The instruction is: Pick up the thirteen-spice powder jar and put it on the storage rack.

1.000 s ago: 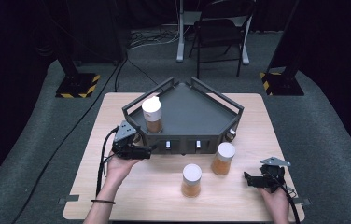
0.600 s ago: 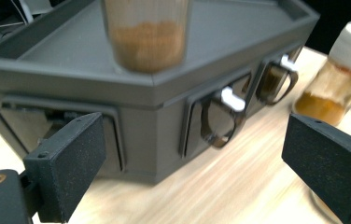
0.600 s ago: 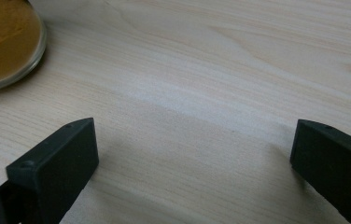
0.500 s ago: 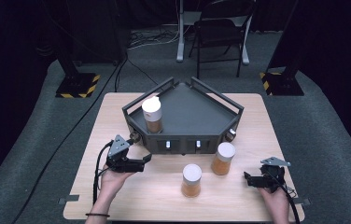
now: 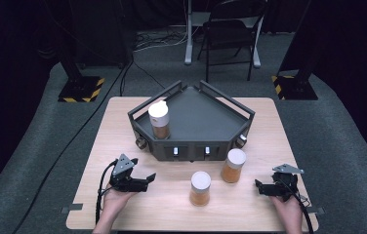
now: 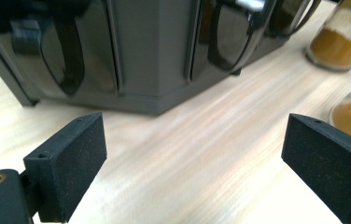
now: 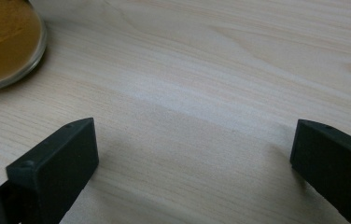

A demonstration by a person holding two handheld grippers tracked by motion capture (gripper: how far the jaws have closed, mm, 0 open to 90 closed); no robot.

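floor: grey carpet (image 5: 347, 141) | back: dark folding chair (image 5: 230, 29) | sides: black stands on hazard-striped bases (image 5: 81, 89) | light: dim, walls black

Ahead of the left gripper (image 5: 148, 178), bare counter (image 5: 123, 122) lay open up to the dark rack (image 5: 191, 127), whose front wall barred the way. To its right two spice jars (image 5: 200, 188) stood near each other with a narrow gap between. Open wood lay before the right gripper (image 5: 258, 187).
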